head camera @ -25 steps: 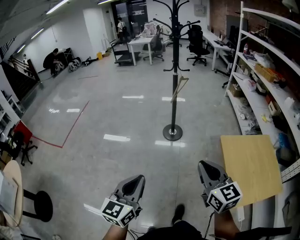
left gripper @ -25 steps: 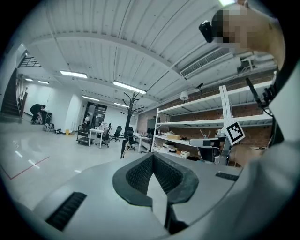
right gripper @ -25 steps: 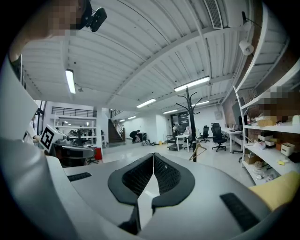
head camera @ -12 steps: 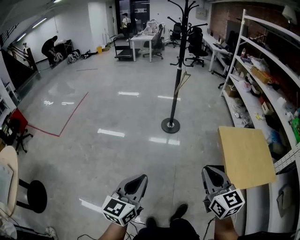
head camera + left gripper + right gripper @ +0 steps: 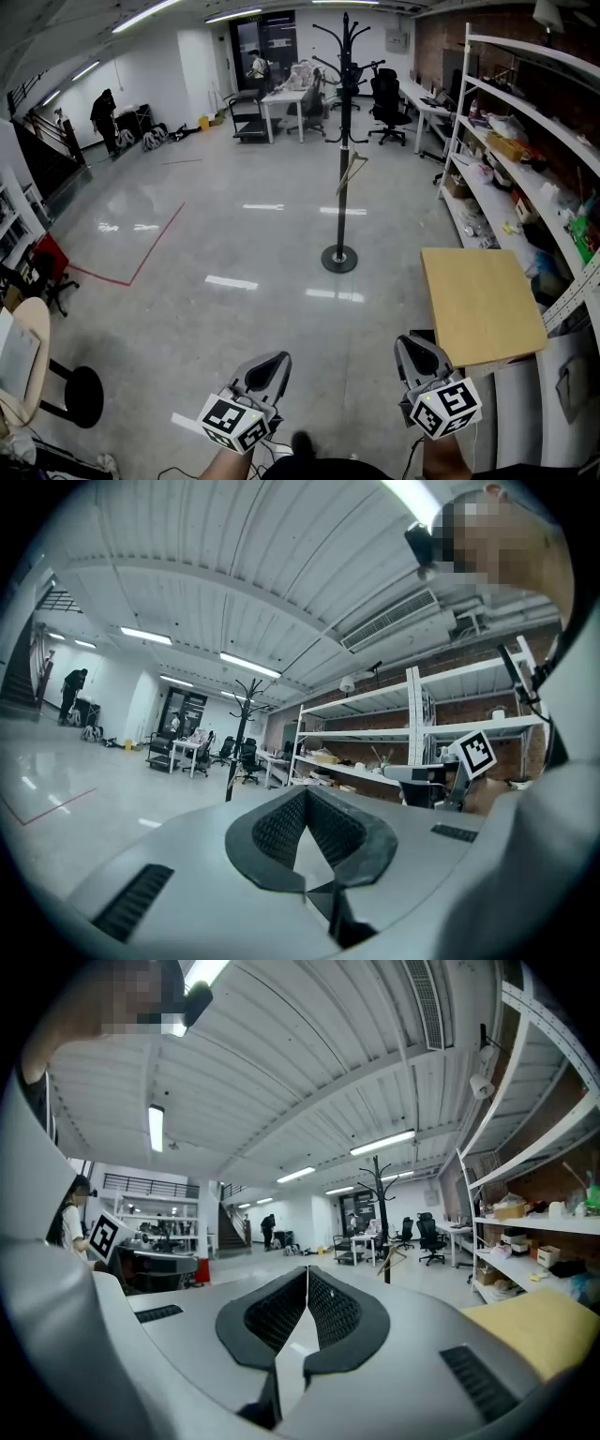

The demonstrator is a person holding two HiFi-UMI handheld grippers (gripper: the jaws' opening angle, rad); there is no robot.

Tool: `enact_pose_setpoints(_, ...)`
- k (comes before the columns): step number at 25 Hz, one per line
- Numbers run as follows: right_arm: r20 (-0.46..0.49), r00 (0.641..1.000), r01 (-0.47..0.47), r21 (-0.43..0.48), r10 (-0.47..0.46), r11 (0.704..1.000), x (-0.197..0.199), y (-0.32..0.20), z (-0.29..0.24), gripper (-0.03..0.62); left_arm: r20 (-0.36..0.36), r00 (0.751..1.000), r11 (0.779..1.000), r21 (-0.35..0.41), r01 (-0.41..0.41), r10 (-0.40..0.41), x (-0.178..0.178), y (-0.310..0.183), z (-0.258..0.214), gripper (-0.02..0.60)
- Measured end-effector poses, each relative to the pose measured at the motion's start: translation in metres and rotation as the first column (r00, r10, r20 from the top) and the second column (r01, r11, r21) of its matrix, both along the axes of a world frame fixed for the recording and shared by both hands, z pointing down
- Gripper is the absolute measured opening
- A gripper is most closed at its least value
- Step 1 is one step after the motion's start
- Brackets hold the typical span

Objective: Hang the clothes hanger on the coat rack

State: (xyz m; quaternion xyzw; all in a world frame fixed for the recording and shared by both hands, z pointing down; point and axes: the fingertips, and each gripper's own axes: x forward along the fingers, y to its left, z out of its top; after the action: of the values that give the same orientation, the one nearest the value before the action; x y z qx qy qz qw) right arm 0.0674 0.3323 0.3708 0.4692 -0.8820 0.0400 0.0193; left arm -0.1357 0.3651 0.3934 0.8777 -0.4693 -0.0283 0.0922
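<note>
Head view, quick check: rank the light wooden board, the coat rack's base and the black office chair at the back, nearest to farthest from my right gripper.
1. Light wooden board: just ahead and to the right of the right gripper, beside the shelving.
2. Coat rack's base: farther ahead on the open floor, slightly left.
3. Black office chair: far back, beyond the rack, near the right wall.
</note>
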Motion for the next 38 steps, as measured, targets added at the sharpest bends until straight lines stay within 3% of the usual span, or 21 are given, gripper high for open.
enact_pose_setpoints(6, 0.002, 1.0, -0.012, 0.0, 0.012, 1.0, 0.061, 0.052, 0.011, 0.008, 0.027, 0.999, 0.999, -0.027, -0.023, 0.024, 0.054, 0.046, 0.002, 0.0)
enact_pose_setpoints(13, 0.004, 1.0, -0.021, -0.022, 0.021, 1.0, 0.081, 0.092, 0.019, 0.008, 0.036, 0.998, 0.997, -0.068, -0.042, 0.044, 0.081, 0.085, 0.01, 0.0)
enact_pose_setpoints(18, -0.006, 0.999, -0.047, 0.001, 0.047, 0.999, 0.074, 0.094, 0.003, 0.007, 0.045, 0.998, 0.998, -0.029, -0.052, 0.053, 0.066, 0.096, -0.002, 0.0)
enact_pose_setpoints(24, -0.023, 0.999, -0.046, 0.004, 0.046, 0.999, 0.04, 0.101, 0.001, 0.006, 0.047, 0.999, 1.0, -0.009, -0.01, 0.01, 0.019, 0.102, -0.006, 0.0)
enact_pose_setpoints(38, -0.025, 0.998, -0.054, 0.028, 0.054, 0.998, 0.019, 0.096, -0.015, 0.006, 0.042, 0.999, 1.0, 0.007, -0.019, 0.018, 0.001, 0.105, -0.01, 0.0)
